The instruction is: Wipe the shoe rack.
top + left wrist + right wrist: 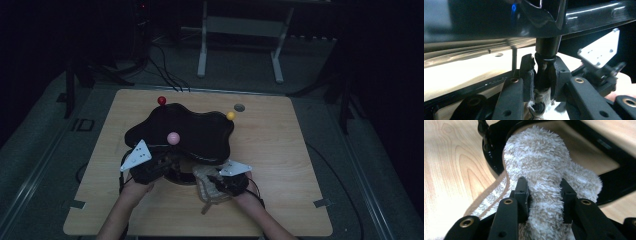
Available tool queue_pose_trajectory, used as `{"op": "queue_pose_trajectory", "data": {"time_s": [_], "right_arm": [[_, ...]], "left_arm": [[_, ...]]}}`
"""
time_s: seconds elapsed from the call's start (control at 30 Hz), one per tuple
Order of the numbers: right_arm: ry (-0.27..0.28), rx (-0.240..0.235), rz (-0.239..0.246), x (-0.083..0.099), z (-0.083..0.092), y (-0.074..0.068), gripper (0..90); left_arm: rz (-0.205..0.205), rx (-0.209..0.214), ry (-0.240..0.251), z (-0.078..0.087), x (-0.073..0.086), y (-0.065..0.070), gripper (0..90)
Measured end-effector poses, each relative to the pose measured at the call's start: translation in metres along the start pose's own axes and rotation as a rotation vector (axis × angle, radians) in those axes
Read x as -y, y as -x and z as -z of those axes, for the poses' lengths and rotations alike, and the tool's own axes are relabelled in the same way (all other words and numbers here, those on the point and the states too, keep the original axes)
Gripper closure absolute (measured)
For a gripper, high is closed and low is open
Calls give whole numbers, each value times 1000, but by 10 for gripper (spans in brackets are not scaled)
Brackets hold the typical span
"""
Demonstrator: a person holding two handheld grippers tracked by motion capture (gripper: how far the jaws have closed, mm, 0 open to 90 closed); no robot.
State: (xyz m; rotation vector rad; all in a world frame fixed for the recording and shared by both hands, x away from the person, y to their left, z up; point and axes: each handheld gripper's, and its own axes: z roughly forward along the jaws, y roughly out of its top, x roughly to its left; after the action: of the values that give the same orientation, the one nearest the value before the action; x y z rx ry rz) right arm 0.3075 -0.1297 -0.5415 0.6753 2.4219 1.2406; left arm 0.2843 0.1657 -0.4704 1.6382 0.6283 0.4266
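On the near half of the light wooden table (280, 150), seen from the high view, a glossy black, wavy-edged tray on a stand (200, 132) rises above a round black base ring. The left gripper (162, 165) reaches under the tray's near edge, while the right gripper (220, 182) lies just right of it, over a fluffy beige-and-white striped sock (205, 192). The sock's long axis runs from the person's edge toward the base, so the right hand is the nearer one to it. A pink ball (173, 137) sits on the tray; a red ball (161, 100) and a yellow ball (230, 115) stand at its far rim.

In the left gripper view, the jaws are clenched on the black upright post (546, 53) beneath the tray, steadying it.

In the right gripper view, the jaws grasp the sock (541, 170) across its width, the pads pressing into the pile. Its rounded toe lies straight ahead of the jaws, over the base ring (491, 157), and the ribbed cuff trails back to the left.
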Motion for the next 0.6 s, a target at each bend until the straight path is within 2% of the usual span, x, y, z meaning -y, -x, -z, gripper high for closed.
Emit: {"op": "queue_pose_trajectory", "data": {"time_s": [0.07, 0.2, 0.33, 0.4, 0.47, 0.6], "right_arm": [[10, 2, -2, -3, 7, 0, 681], [28, 33, -7, -7, 24, 5, 684], [18, 76, 12, -5, 41, 11, 684], [18, 90, 1, -3, 49, 16, 684], [15, 103, -6, -2, 56, 19, 684], [13, 122, -11, 1, 63, 23, 684]], "left_arm": [[-21, -14, -9, 2, 0, 2, 735], [-10, -16, -13, 10, -2, 5, 683], [-41, -45, -35, 24, -4, 10, 654], [-46, -53, -44, 31, -3, 11, 666], [-42, -73, -56, 39, -1, 10, 722], [-39, -153, -98, 45, 11, 5, 811]]}}
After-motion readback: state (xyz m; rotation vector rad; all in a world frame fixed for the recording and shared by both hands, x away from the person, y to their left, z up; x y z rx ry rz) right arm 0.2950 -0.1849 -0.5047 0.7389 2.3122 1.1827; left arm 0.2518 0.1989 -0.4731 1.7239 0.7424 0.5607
